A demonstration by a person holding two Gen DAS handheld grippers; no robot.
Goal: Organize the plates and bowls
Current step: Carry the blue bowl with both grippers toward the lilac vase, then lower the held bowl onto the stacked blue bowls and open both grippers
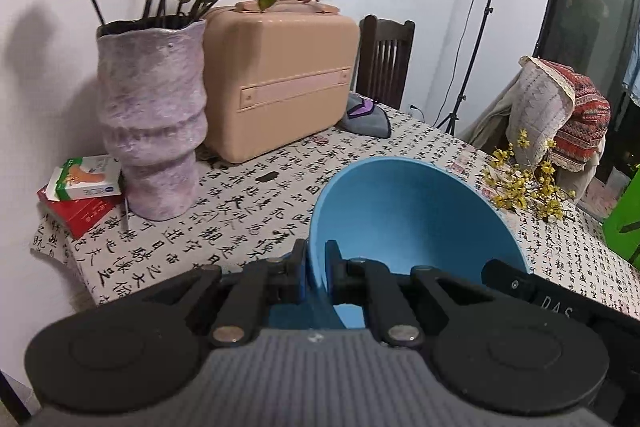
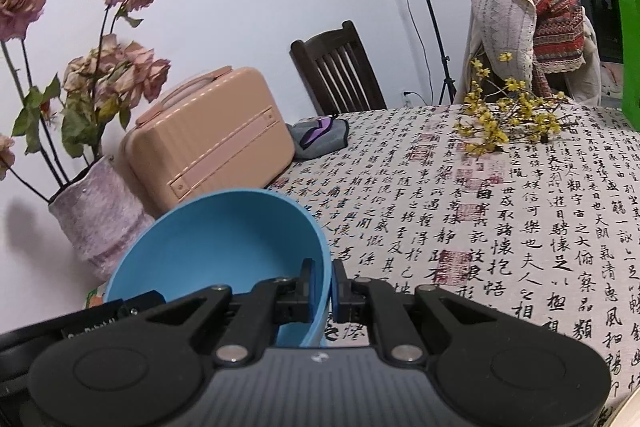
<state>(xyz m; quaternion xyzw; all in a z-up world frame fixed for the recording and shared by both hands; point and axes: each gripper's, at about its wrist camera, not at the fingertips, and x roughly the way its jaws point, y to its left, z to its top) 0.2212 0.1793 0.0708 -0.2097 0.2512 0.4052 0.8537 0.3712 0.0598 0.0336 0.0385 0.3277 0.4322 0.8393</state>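
A blue bowl hangs above the table, gripped from two sides. My left gripper is shut on its left rim, one pad inside the wall and one outside. In the right wrist view the same blue bowl fills the lower left, and my right gripper is shut on its right rim the same way. The bowl is empty inside. Part of the other gripper's black body shows at the bowl's far edge in each view. No plates are in sight.
The table wears a calligraphy-print cloth. At the back stand a purple vase of dried roses, a peach hard case and small boxes. Yellow flower sprigs, a grey pouch, a dark chair and a light stand lie beyond.
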